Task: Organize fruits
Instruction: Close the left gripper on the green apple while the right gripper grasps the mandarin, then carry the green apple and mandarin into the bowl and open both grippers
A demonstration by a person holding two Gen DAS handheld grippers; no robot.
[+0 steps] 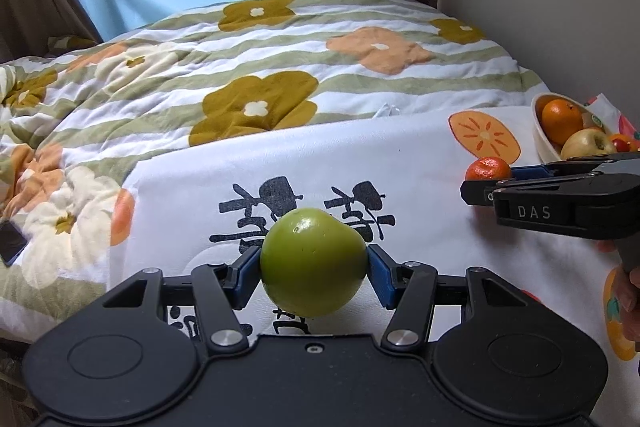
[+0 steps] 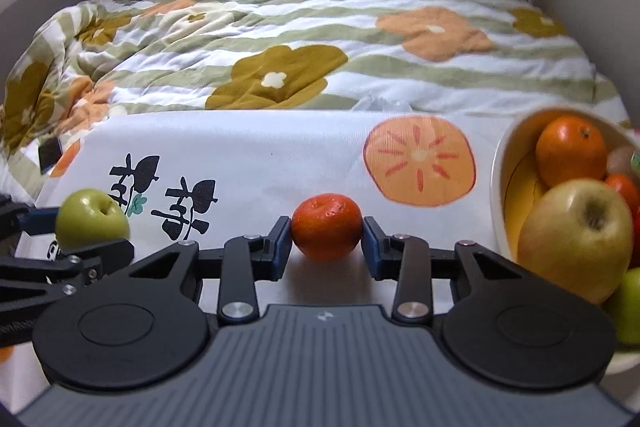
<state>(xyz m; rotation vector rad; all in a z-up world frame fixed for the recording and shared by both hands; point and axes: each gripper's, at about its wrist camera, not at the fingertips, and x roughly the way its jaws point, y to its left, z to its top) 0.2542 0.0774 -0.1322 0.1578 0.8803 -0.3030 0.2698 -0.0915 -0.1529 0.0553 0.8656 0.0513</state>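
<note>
The bowl point(image 2: 498, 187) is blurry and cut off by the right edge in the right wrist view; a small green fruit point(image 2: 630, 311) below it is cut off there too; behind the orange point(image 2: 570, 151) sit a pale fruit and a red one, mostly hidden, so I cannot tell what they are. In the left wrist view, a dark flat thing point(image 1: 12, 241) is cut by the left edge; the tangerine point(image 1: 488, 169) is partly hidden by the right gripper point(image 1: 476, 187).

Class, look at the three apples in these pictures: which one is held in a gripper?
The small green apple, clamped in the left gripper above the cloth. The yellow apple and another green one sit by the bowl.
</note>
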